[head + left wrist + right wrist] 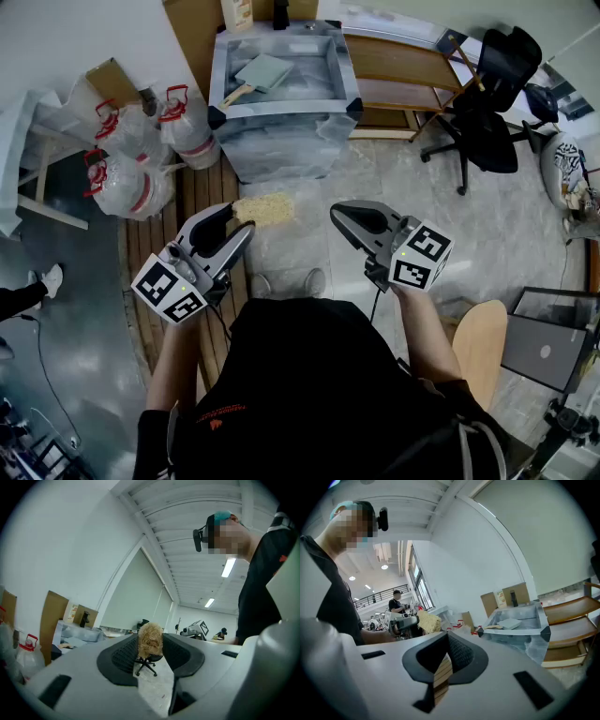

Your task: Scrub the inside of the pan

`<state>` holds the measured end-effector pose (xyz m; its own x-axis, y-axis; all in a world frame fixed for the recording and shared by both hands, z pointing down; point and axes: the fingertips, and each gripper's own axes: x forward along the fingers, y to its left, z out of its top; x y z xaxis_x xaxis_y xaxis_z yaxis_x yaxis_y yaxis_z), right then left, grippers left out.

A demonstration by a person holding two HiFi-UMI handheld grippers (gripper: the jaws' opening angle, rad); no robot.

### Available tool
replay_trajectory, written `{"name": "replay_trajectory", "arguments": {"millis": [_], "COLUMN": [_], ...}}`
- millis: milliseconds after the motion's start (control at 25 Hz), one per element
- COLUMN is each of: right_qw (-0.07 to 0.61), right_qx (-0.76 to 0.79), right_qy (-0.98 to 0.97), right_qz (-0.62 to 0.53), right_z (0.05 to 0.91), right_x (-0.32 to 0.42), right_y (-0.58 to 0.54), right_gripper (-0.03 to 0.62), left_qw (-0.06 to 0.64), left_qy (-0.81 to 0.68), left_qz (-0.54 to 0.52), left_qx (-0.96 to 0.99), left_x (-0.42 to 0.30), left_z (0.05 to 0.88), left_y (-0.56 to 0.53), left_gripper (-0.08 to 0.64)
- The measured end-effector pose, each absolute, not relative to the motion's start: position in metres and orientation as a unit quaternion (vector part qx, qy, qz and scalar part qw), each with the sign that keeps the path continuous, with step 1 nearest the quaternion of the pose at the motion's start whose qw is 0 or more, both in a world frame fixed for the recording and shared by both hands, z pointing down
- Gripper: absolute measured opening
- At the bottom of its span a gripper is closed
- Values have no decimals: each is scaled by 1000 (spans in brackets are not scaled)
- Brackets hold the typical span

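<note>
Scrubber (150, 641) pinched in left hand-held gripper (240, 221); right hand-held gripper (446, 637) pressed together, empty; both held forward.

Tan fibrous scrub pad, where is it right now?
The tan fibrous scrub pad is clamped at the tips of the left gripper, left of centre in the head view, nearer the person than the grey tub.

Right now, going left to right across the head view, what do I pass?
clear jugs with red handles → left tongs, shut on the straw-coloured scrubber → right tongs, shut and empty → black office chair
</note>
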<state>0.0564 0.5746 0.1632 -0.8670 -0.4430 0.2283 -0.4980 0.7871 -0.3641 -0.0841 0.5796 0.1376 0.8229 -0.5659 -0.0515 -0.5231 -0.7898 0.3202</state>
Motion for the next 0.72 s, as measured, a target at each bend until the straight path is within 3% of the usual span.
{"name": "replay_trajectory", "arguments": {"millis": [720], "right_qw": [63], "right_qx": [247], "right_qy": [-940], "right_qz": [226], "right_z": [173], "right_x": [74], "right_y": [586], "right_gripper": [5], "left_qw": [154], "left_qy": [-294], "left_qz": [-60], "left_qx": [941], "left_x": [-62], "left_z": [144], "left_y": [595], "left_gripper": [164]}}
